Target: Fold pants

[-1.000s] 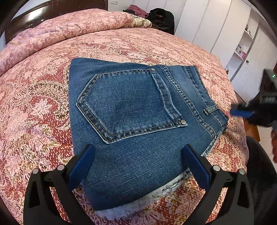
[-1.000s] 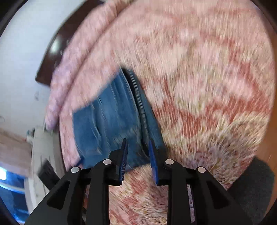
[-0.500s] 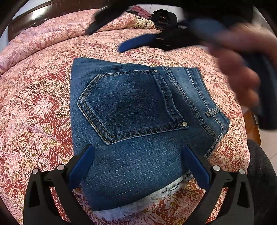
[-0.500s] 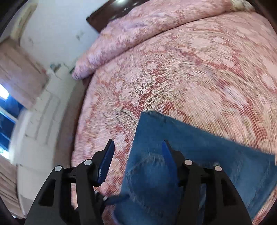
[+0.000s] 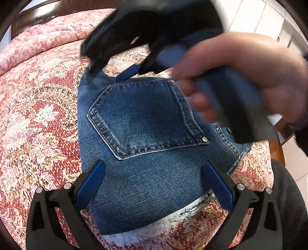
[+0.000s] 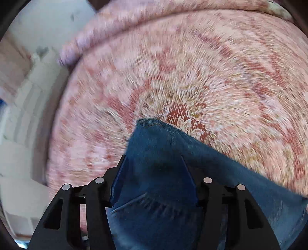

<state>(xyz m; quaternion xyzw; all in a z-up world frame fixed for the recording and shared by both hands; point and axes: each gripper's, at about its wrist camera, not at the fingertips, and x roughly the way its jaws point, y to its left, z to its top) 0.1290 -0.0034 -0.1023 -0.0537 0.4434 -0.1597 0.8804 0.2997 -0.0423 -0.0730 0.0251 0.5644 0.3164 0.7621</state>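
Note:
Folded blue denim pants (image 5: 150,169) lie on the bed with a back pocket (image 5: 146,119) facing up and a frayed white hem at the near edge. My left gripper (image 5: 154,173) is open and hovers over the near part of the pants. My right gripper (image 5: 107,73), held by a hand (image 5: 240,77), reaches over the far left corner of the pants. In the right wrist view the right gripper (image 6: 154,169) is open, with its fingers either side of that denim corner (image 6: 150,123).
The bed is covered with a red and pink patterned bedspread (image 5: 38,115). A dark wooden headboard (image 5: 38,15) stands at the back. White cabinets (image 5: 269,19) stand at the right. A dark-clad leg (image 5: 288,192) is at the right edge.
My right gripper has swung from the right side across the pants to their far left corner and has opened wider. My left gripper has stayed in place, open.

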